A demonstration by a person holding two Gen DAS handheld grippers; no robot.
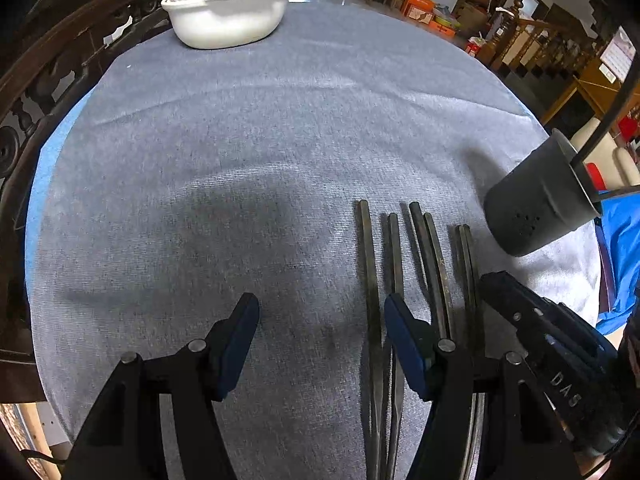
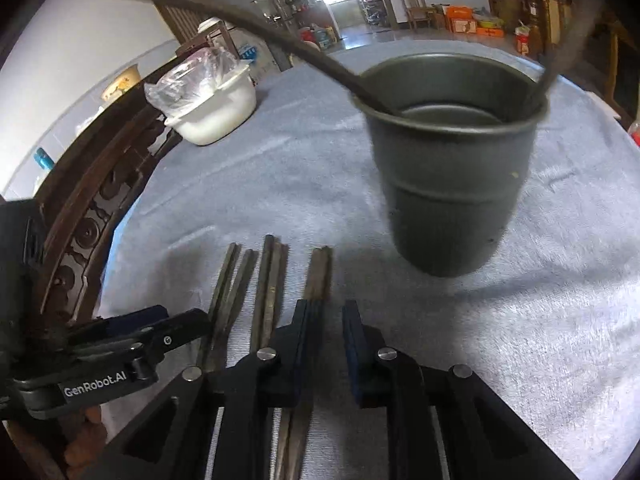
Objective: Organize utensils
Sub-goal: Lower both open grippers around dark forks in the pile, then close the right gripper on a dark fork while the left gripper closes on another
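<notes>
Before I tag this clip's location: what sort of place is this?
Probably a home's dining or living area: a round table under a grey cloth, carved dark wooden chairs, a wooden stair railing, and boxes cluttered along the far wall.

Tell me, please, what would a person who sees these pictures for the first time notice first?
The eye falls first on the dark metal cup standing on the grey tablecloth, with two chopsticks already leaning out of it. Next come the dark chopsticks in a row on the cloth just in front of both grippers. Far behind, at the table's edge, sits a white bowl with a clear plastic bag in it.
</notes>
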